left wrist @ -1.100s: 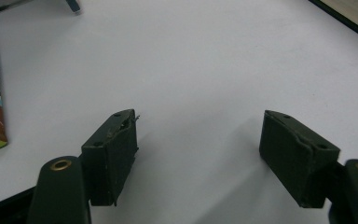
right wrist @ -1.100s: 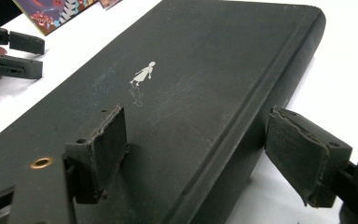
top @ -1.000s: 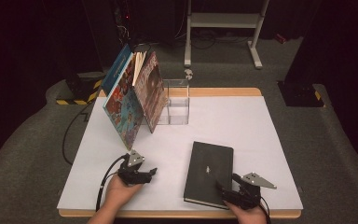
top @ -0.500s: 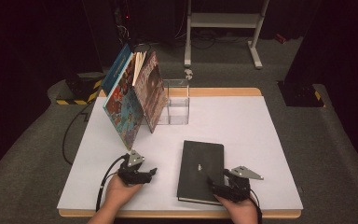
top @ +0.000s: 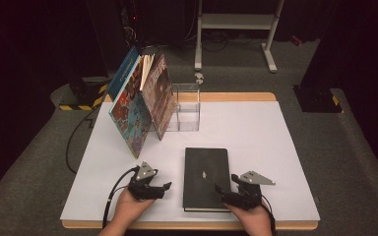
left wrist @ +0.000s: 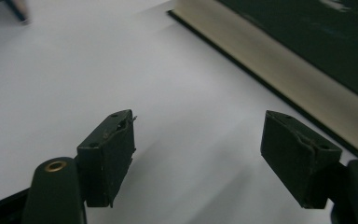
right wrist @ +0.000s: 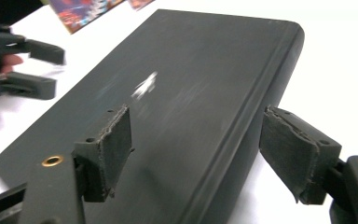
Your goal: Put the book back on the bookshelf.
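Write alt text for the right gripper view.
A black hardcover book lies flat on the white table, its rounded spine edge between the right gripper's two open black fingers. The left gripper shows at the upper left, with colourful book covers beyond.

Both grippers, the left gripper [top: 147, 183] and the right gripper [top: 241, 191], are black with grey three-cornered top plates, trailing black cables, brass rivets and worn, frayed rubber fingers [right wrist: 116, 140].

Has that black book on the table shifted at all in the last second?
Yes. The black book has slid left and straightened, ending closer under the clear box.
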`<state>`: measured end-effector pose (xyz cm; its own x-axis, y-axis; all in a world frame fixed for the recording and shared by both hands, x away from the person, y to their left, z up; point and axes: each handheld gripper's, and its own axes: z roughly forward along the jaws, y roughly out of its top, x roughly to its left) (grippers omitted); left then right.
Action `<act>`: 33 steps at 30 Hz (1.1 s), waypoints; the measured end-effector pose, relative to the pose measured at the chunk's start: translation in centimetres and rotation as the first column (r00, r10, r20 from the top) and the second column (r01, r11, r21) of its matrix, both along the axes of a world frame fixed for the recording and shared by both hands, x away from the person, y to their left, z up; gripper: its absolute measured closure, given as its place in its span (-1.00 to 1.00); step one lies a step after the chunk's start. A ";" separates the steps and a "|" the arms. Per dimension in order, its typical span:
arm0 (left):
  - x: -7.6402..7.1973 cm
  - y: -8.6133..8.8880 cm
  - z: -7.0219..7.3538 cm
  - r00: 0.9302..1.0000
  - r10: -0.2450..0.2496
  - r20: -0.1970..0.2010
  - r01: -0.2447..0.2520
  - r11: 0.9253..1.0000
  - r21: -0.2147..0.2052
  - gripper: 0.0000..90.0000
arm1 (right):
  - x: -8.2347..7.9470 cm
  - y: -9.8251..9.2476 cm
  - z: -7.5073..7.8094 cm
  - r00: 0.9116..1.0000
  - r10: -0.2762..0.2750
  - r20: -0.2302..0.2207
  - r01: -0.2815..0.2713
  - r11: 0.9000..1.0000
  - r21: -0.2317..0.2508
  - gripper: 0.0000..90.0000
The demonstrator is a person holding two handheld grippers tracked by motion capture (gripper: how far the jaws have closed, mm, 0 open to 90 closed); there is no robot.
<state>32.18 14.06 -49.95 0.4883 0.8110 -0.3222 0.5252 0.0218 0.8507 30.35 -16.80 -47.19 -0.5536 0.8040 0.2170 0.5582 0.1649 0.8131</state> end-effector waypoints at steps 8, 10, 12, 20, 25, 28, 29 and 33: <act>-0.8 -2.7 -0.1 0.998 -0.059 -0.015 0.059 0.998 0.010 -0.44 | -4.6 -0.6 -1.1 0.998 0.064 0.001 -0.064 0.998 -0.007 -0.53; -0.7 -2.9 -0.2 0.998 -0.057 -0.017 0.057 0.998 0.013 -0.43 | -4.9 -0.5 -1.5 0.997 0.077 -0.010 -0.077 0.997 -0.028 -0.53; -0.7 -2.9 -0.1 0.998 -0.054 -0.022 0.054 0.999 0.002 -0.43 | -4.9 -0.3 -2.0 0.996 0.083 -0.018 -0.083 0.995 -0.050 -0.55; -0.2 -2.8 -0.2 0.998 -0.054 -0.035 0.054 0.998 0.014 -0.43 | -4.4 0.1 -2.1 0.997 0.082 0.000 -0.082 0.995 -0.063 -0.59; 0.6 -2.2 -0.1 0.999 -0.034 -0.038 0.035 0.999 0.014 -0.45 | -3.9 0.7 -2.1 0.997 0.076 -0.003 -0.076 0.995 -0.071 -0.60; 0.9 -1.8 -0.1 0.999 -0.023 -0.037 0.024 1.000 0.013 -0.45 | -3.4 1.1 -1.9 0.997 0.081 -0.008 -0.082 0.994 -0.079 -0.62; 1.1 -1.7 -0.1 0.999 -0.017 -0.036 0.018 1.000 0.008 -0.45 | -3.1 1.3 -1.9 0.996 0.083 -0.011 -0.084 0.993 -0.083 -0.62; 1.6 -0.9 -0.1 0.999 0.000 -0.038 0.001 1.000 0.005 -0.46 | -2.0 1.9 -1.8 0.995 0.096 -0.026 -0.098 0.991 -0.094 -0.65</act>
